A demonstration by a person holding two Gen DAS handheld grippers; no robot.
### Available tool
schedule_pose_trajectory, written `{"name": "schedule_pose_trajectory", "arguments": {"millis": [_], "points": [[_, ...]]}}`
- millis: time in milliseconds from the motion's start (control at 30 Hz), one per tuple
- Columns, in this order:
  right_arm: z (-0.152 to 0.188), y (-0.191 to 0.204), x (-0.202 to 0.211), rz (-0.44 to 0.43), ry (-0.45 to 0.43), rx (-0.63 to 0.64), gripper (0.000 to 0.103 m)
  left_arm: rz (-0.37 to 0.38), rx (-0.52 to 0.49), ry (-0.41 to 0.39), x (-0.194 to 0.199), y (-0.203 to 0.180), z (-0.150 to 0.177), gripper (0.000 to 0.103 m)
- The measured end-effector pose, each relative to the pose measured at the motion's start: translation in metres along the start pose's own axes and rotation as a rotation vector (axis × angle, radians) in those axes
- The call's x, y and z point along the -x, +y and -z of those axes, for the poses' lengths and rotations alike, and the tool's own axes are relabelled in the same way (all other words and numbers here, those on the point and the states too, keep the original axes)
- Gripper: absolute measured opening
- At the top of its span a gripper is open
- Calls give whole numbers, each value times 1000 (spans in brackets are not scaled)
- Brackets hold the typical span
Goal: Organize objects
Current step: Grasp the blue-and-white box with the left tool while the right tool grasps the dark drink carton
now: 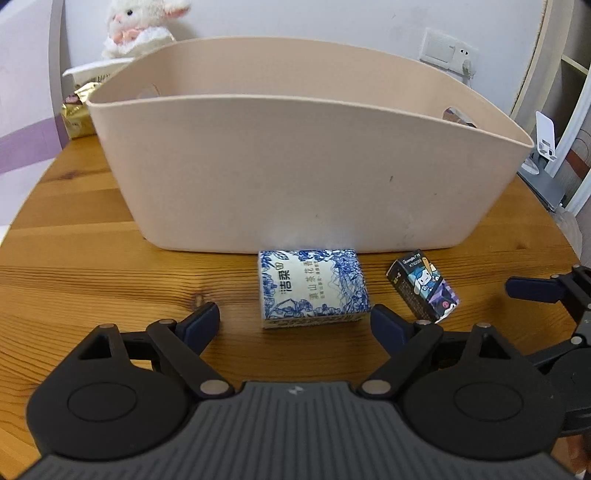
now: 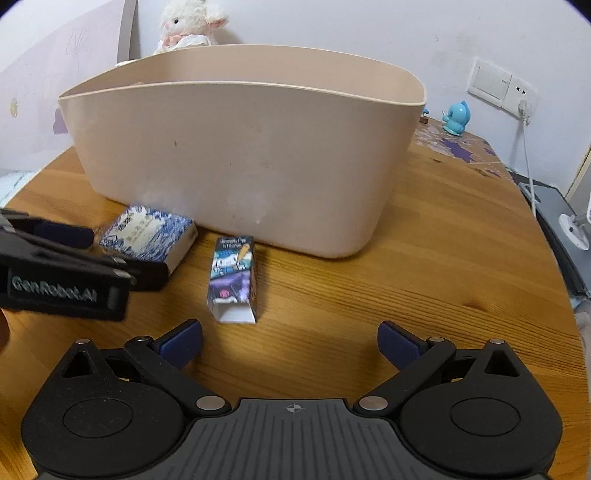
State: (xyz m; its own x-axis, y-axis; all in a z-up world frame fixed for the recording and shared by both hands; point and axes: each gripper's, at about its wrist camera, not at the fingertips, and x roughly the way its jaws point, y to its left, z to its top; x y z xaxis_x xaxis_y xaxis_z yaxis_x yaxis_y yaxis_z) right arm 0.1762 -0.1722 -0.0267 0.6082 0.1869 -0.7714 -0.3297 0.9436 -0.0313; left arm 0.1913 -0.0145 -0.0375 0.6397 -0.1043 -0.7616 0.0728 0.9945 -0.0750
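A blue-and-white patterned box [image 1: 313, 288] lies on the wooden table just in front of a large beige bin [image 1: 303, 162]. My left gripper [image 1: 295, 321] is open, its fingers either side of the box's near end, not touching it. A small dark cartoon-printed carton [image 1: 424, 291] lies to the box's right. In the right wrist view the carton [image 2: 233, 278] lies ahead and left of my open, empty right gripper [image 2: 290, 343]. The patterned box [image 2: 147, 236], the bin [image 2: 240, 155] and my left gripper [image 2: 92, 251] also show there.
A plush lamb [image 1: 140, 26] and a gold packet [image 1: 79, 110] sit behind the bin at the left. A blue figurine [image 2: 456, 120] stands at the back right near a wall socket [image 2: 500, 86] with a cable. The round table's edge [image 2: 554, 266] curves at the right.
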Motion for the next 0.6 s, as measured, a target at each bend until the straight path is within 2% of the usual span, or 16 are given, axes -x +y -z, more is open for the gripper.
{"name": "schedule_pose_trajectory", "arguments": {"millis": [267,367,433,467,600], "points": [[-6,2,-8,-26,-21,-9,96,-51,-33,-31,-10,-7,-2,90],[-6,3,-5,-29,-35,-6,85,-64,-32,-45,-11,-5,-3,85],[-8,5,-3,-29,-35,-7,74,-72,-50,-58,-9,-5,-3,69],[-9,5,-2,-29,-36,-4,70,-64,-51,-61,-8,-4,-3,66],[-10,11,3,-37,-35,15,36,-64,-46,-57,-4,1,-1,65]]}}
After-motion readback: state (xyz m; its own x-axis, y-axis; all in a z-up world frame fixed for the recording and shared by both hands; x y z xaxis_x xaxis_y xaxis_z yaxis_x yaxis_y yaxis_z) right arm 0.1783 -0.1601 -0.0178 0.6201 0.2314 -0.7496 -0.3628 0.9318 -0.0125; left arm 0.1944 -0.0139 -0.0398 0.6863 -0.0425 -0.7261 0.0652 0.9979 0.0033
